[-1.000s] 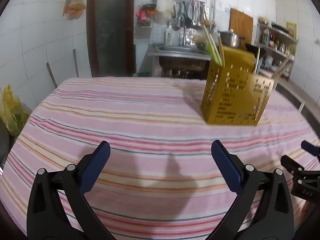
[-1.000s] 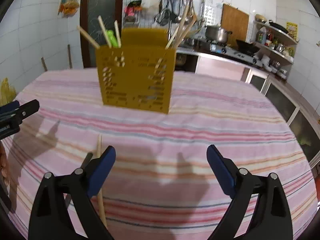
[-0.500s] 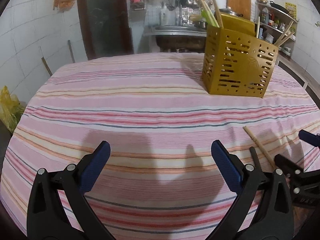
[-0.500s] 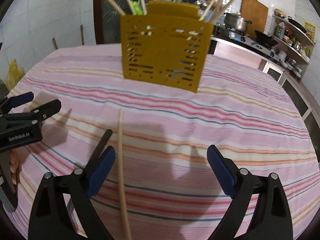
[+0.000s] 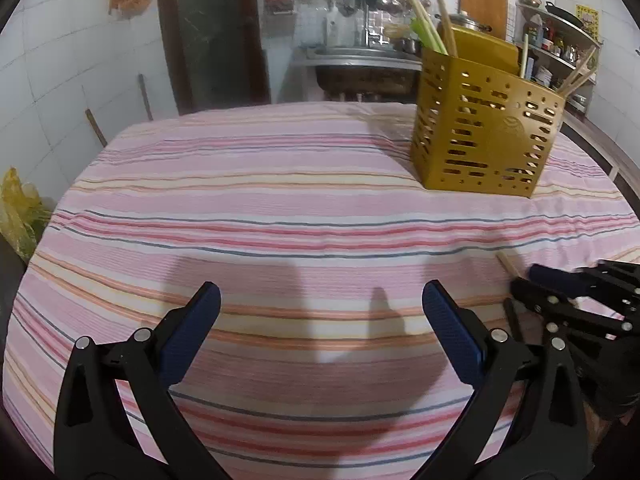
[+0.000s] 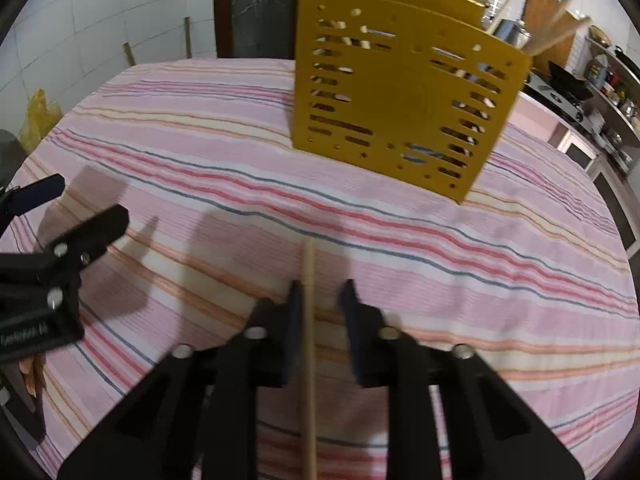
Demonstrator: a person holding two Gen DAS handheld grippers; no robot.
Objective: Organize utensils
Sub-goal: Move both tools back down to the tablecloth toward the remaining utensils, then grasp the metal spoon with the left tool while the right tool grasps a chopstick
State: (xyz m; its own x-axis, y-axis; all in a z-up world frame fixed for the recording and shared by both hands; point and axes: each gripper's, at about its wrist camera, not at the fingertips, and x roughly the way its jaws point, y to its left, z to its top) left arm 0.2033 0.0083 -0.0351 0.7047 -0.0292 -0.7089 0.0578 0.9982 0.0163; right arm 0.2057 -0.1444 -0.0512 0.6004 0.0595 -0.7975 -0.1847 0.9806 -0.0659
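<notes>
A wooden chopstick (image 6: 308, 264) lies on the striped tablecloth (image 5: 280, 200), pointing toward the yellow perforated utensil holder (image 6: 400, 96). My right gripper (image 6: 320, 286) straddles the chopstick and its jaws are closing. The left finger touches the stick, while a gap still shows on the right side. In the left wrist view the same gripper (image 5: 526, 278) sits low at the right with the chopstick tip (image 5: 506, 261) poking out ahead of it. My left gripper (image 5: 320, 296) hangs wide open over bare cloth, holding nothing. The holder (image 5: 480, 136) has several chopsticks and a green utensil standing in it.
The holder stands at the far right of the table. A yellow plastic bag (image 5: 20, 208) hangs off the table's left edge. A sink, hanging utensils and shelves (image 5: 560, 48) line the back wall. My left gripper (image 6: 90, 200) is at the left edge of the right wrist view.
My right gripper has shifted sideways over the chopstick, which lay outside its left finger, and its jaws have narrowed from wide open to close around it. The left gripper stayed open and barely moved.
</notes>
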